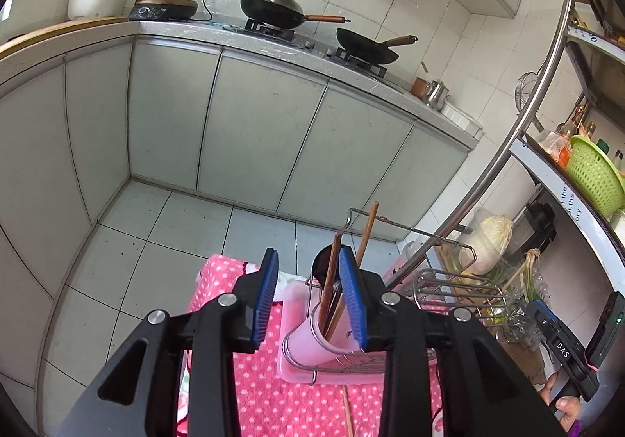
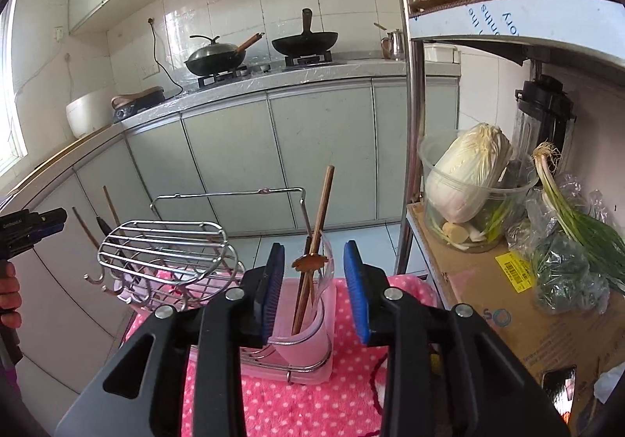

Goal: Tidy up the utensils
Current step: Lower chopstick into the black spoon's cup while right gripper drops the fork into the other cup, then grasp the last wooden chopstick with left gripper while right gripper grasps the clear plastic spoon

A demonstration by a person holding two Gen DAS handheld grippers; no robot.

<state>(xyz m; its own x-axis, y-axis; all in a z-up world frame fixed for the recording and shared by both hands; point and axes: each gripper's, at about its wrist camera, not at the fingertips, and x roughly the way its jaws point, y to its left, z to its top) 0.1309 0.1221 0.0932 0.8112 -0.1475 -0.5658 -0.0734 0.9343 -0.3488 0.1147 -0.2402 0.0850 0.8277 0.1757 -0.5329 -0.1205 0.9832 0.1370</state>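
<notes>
We work over a pink towel with white polka dots (image 2: 281,405), spread, we judge, to catch drips and cushion the rack. On it sits a pale pink plastic drip tray (image 1: 291,370), and on the tray a chrome wire utensil rack (image 2: 168,253) with a tall wire handle loop, so the whole set lifts as one. At each end of the rack a translucent pink plastic holder cup (image 2: 308,339) keeps utensils upright to drain.

In the right wrist view, brown wooden chopsticks (image 2: 322,202) and a brown flower-shaped utensil end (image 2: 310,262) stand in the near cup, leaning back. In the left wrist view the other cup (image 1: 332,337) holds more wooden chopsticks (image 1: 367,230) and a dark ladle (image 1: 323,267).

Our left hand-held gripper (image 1: 308,300) has its blue pads apart, nothing between them; the cup and its utensils lie just beyond and slightly right of the gap, partly hidden by the right pad. Our right hand-held gripper (image 2: 314,288) is likewise apart and empty, with the chopsticks framed in the gap just past the fingertips, not touched. The utensils appear already sorted into their cups, so we judge the placing step done on both sides.
</notes>
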